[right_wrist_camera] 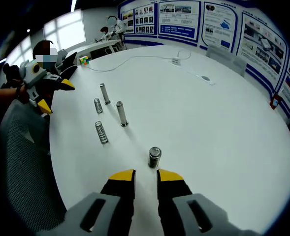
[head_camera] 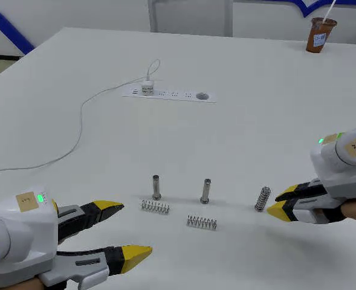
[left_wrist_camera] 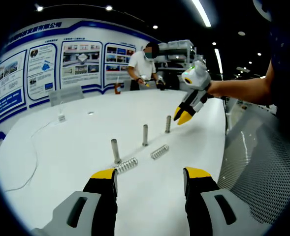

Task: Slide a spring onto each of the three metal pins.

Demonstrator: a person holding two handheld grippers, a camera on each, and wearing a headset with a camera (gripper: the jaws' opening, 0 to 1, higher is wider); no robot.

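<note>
Spring (head_camera: 263,198) is sitting on the right pin (right_wrist_camera: 154,150) (one of three); two pins (head_camera: 206,190) are waiting bare beside loose springs (head_camera: 155,206), my left tongs (head_camera: 129,232) spread, right tongs (head_camera: 276,204) barely parted.

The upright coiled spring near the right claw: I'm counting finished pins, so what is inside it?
The top of a silver metal pin shows at the upper end of the upright coiled steel spring. The coils cover the pin's shaft and base.
</note>
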